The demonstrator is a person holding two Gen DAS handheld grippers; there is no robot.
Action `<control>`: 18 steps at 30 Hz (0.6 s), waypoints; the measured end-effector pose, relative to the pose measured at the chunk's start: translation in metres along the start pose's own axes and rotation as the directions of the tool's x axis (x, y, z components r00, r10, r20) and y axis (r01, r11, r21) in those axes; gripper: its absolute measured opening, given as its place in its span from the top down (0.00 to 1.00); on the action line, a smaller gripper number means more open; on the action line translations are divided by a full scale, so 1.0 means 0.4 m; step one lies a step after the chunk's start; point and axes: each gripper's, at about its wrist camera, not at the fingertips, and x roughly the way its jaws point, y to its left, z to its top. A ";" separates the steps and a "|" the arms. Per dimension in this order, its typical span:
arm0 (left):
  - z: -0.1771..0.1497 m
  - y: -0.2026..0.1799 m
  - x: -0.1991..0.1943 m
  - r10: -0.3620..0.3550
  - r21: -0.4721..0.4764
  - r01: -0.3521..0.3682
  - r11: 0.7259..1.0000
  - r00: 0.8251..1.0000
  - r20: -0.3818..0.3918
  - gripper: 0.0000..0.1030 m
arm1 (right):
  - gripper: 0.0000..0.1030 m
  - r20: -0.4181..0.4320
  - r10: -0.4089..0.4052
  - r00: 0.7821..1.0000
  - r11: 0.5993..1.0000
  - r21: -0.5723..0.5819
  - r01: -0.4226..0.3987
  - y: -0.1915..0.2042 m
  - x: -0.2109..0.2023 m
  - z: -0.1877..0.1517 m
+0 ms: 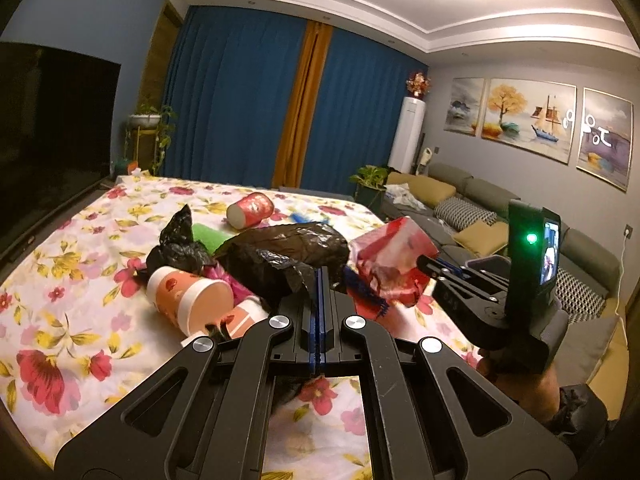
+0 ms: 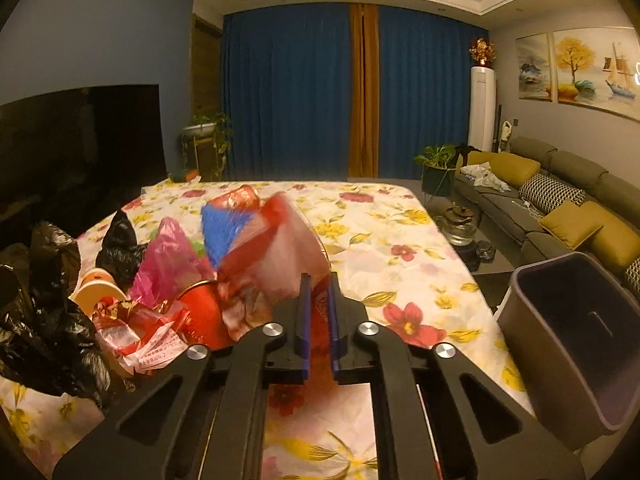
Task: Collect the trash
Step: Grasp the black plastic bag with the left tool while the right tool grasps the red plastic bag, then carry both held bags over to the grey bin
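Observation:
Trash lies heaped on a floral-covered table: a crumpled black bag, an orange-and-white paper cup on its side, a red cup farther back, and a pink bag. My left gripper is shut, with a flap of the black bag pinched at its tips. My right gripper is shut on a red-and-white plastic bag, which stands up between the blue pads. In the left wrist view that bag hangs off the table at the right gripper's tips.
A grey-brown bin stands open beside the table's right edge. Beyond it are a sofa with cushions, a glass kettle on the floor and a potted plant. A dark TV lines the left side.

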 end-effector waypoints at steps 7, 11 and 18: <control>0.024 -0.027 -0.003 -0.026 0.012 0.026 1.000 0.999 0.027 1.00 | 0.97 0.059 -0.024 0.998 0.999 0.034 0.022 -0.056 -0.067 0.019; 0.035 -0.055 0.003 -0.045 0.034 0.043 0.998 0.998 0.039 1.00 | 0.98 0.087 -0.033 0.996 0.999 0.031 0.031 -0.080 -0.104 0.022; 0.052 -0.101 0.032 -0.082 0.050 0.080 0.996 0.996 0.042 1.00 | 0.98 0.125 -0.048 0.991 0.998 0.043 0.042 -0.126 -0.159 0.035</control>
